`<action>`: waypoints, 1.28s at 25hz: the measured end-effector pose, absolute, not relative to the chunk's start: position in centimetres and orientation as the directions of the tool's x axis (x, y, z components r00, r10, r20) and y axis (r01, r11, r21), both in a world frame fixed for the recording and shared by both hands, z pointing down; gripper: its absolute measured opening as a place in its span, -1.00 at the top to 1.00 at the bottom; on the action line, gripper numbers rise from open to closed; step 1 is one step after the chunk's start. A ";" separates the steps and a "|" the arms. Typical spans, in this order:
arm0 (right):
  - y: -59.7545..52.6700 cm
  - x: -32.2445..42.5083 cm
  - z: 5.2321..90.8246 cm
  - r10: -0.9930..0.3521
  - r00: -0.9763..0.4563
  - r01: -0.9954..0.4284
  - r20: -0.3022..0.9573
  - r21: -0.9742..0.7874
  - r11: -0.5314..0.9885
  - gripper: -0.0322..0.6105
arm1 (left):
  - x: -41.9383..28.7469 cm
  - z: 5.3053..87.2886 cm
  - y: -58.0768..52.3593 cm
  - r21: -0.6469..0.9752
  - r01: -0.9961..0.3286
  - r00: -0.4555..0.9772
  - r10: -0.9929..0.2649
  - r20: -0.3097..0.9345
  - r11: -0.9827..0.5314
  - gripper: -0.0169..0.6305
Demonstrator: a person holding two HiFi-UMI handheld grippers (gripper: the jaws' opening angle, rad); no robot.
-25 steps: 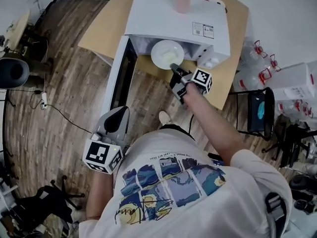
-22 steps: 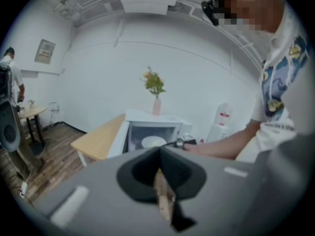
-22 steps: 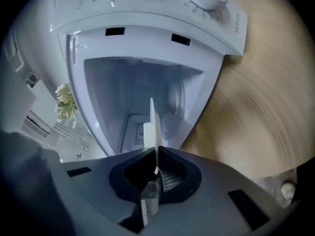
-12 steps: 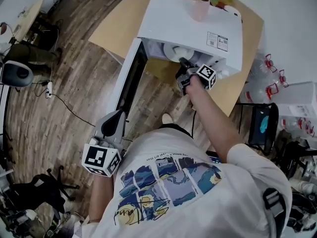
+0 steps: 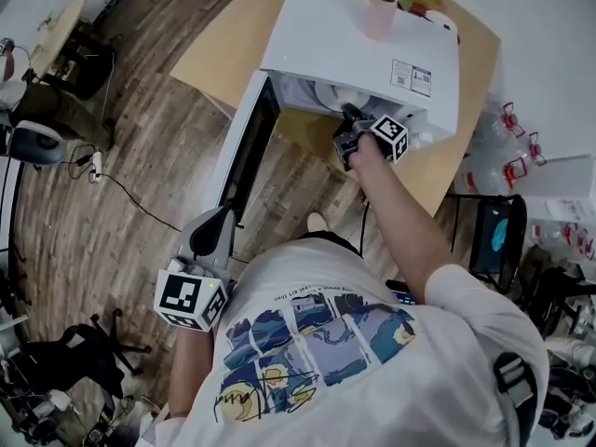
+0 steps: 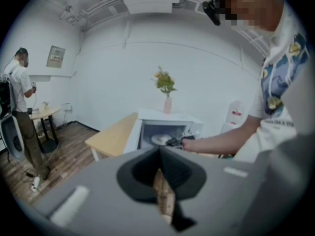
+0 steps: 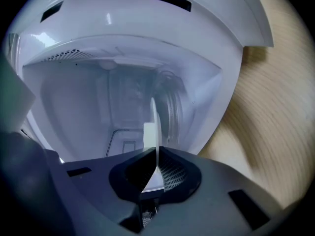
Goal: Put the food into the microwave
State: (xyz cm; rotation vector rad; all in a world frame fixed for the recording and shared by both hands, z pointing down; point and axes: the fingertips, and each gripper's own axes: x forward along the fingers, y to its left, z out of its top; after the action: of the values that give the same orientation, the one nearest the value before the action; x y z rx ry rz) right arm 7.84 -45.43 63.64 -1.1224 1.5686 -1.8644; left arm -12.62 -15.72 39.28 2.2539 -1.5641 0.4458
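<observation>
Plate (image 5: 331, 96) — round, white, thin-rimmed

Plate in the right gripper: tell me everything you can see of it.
The plate is white, round and smooth, perhaps ceramic. The right gripper is shut on its near rim, holding it roughly level, partly inside the cavity of the open microwave. No food on it can be made out.

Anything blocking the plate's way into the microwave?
Nothing visible. The door is swung wide open to the left, the cavity looks bare, and the plate, clamped by the right gripper, is at the opening of the microwave.
</observation>
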 end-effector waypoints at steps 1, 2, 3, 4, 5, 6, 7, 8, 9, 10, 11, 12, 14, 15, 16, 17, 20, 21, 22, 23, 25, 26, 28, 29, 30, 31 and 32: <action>-45.5 7.9 63.6 -0.772 -0.559 -0.170 0.301 -0.954 -0.248 0.85 | -12.5 39.3 -15.8 0.109 -0.939 0.340 -0.825 0.452 -0.327 0.93; -45.5 7.9 63.6 -0.773 -0.553 -0.189 0.312 -0.950 -0.248 0.85 | -12.4 39.2 -15.9 0.106 -0.937 0.343 -0.823 0.453 -0.332 0.93; -45.5 8.1 63.7 -0.772 -0.545 -0.209 0.325 -0.945 -0.250 0.85 | -12.2 39.2 -15.9 0.104 -0.935 0.347 -0.820 0.454 -0.338 0.93; -45.5 8.3 63.8 -0.772 -0.538 -0.231 0.340 -0.940 -0.253 0.84 | -12.0 39.2 -15.9 0.103 -0.933 0.352 -0.818 0.455 -0.345 0.93; -45.5 8.4 63.8 -0.770 -0.531 -0.251 0.354 -0.934 -0.255 0.83 | -11.7 39.3 -16.0 0.102 -0.930 0.358 -0.815 0.456 -0.352 0.93; -45.6 8.5 63.9 -0.768 -0.527 -0.270 0.365 -0.928 -0.255 0.81 | -11.5 39.3 -16.0 0.101 -0.928 0.364 -0.812 0.456 -0.360 0.93; -45.6 8.5 63.8 -0.765 -0.526 -0.288 0.372 -0.924 -0.251 0.80 | -11.3 39.3 -16.0 0.099 -0.925 0.370 -0.809 0.457 -0.367 0.93; -45.7 8.5 63.8 -0.761 -0.527 -0.307 0.377 -0.920 -0.243 0.77 | -11.1 39.3 -16.1 0.096 -0.922 0.375 -0.806 0.458 -0.375 0.93; -45.7 8.5 63.6 -0.758 -0.529 -0.329 0.382 -0.916 -0.232 0.72 | -11.0 39.4 -16.1 0.093 -0.920 0.380 -0.804 0.458 -0.382 0.93; -45.7 8.5 63.5 -0.753 -0.531 -0.355 0.387 -0.909 -0.217 0.67 | -10.8 39.4 -16.0 0.092 -0.917 0.385 -0.801 0.458 -0.388 0.93; -45.7 8.5 63.3 -0.749 -0.532 -0.387 0.395 -0.900 -0.199 0.62 | -10.7 39.5 -16.0 0.094 -0.915 0.390 -0.799 0.457 -0.393 0.93; -45.7 8.4 63.1 -0.744 -0.532 -0.423 0.404 -0.888 -0.179 0.57 | -10.7 39.5 -15.9 0.097 -0.913 0.396 -0.798 0.455 -0.397 0.93; -45.8 8.3 62.7 -0.735 -0.530 -0.502 0.423 -0.855 -0.131 0.46 | -10.7 39.5 -15.8 0.102 -0.909 0.404 -0.796 0.450 -0.404 0.93; -45.8 8.2 62.5 -0.731 -0.530 -0.537 0.431 -0.837 -0.104 0.40 | -10.8 39.5 -15.7 0.104 -0.909 0.406 -0.797 0.448 -0.405 0.93; -45.8 8.0 62.2 -0.726 -0.532 -0.567 0.437 -0.820 -0.078 0.34 | -10.9 39.5 -15.6 0.105 -0.908 0.407 -0.797 0.446 -0.405 0.93; -45.8 7.8 62.0 -0.721 -0.535 -0.594 0.441 -0.803 -0.051 0.29 | -11.0 39.5 -15.5 0.108 -0.908 0.407 -0.797 0.446 -0.404 0.93; -45.6 7.1 61.6 -0.705 -0.547 -0.657 0.452 -0.753 0.027 0.22 | -11.3 39.6 -15.1 0.112 -0.908 0.408 -0.797 0.446 -0.403 0.93; -45.6 6.9 61.6 -0.698 -0.550 -0.679 0.458 -0.732 0.054 0.20 | -11.3 39.6 -15.0 0.112 -0.908 0.409 -0.797 0.445 -0.403 0.93; -45.5 6.6 61.5 -0.691 -0.553 -0.700 0.466 -0.710 0.081 0.19 | -11.4 39.6 -14.9 0.112 -0.908 0.409 -0.797 0.444 -0.403 0.93; -45.3 6.4 61.5 -0.682 -0.556 -0.720 0.476 -0.686 0.108 0.18 | -11.6 39.6 -14.8 0.113 -0.909 0.408 -0.798 0.444 -0.402 0.93; -45.0 5.9 61.6 -0.659 -0.561 -0.758 0.502 -0.631 0.165 0.16 | -11.7 39.7 -14.6 0.115 -0.909 0.408 -0.798 0.443 -0.400 0.93; -44.9 5.7 61.7 -0.646 -0.561 -0.778 0.518 -0.597 0.196 0.16 | -11.8 39.7 -14.6 0.117 -0.909 0.408 -0.798 0.443 -0.400 0.93; -44.7 5.5 62.0 -0.621 -0.554 -0.814 0.555 -0.518 0.263 0.16 | -11.9 39.7 -14.5 0.120 -0.909 0.409 -0.799 0.441 -0.399 0.93; -44.6 5.4 62.1 -0.610 -0.545 -0.830 0.575 -0.473 0.296 0.16 | -12.0 39.7 -14.5 0.121 -0.909 0.409 -0.800 0.440 -0.399 0.93; -44.4 5.3 62.2 -0.600 -0.533 -0.844 0.596 -0.427 0.326 0.16 | -12.1 39.7 -14.4 0.121 -0.909 0.409 -0.800 0.439 -0.398 0.93; -44.3 5.2 62.3 -0.594 -0.517 -0.856 0.617 -0.380 0.351 0.16 | -12.3 39.6 -14.4 0.122 -0.909 0.409 -0.800 0.438 -0.398 0.93; -44.2 5.2 62.4 -0.590 -0.497 -0.867 0.636 -0.333 0.372 0.16 | -12.4 39.6 -14.3 0.123 -0.909 0.409 -0.800 0.439 -0.398 0.93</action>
State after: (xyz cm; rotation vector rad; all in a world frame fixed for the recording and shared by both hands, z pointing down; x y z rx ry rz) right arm 5.19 -44.21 62.39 -1.6594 2.9221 -1.1957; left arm -12.41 -14.31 39.63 2.3279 -1.4755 0.4444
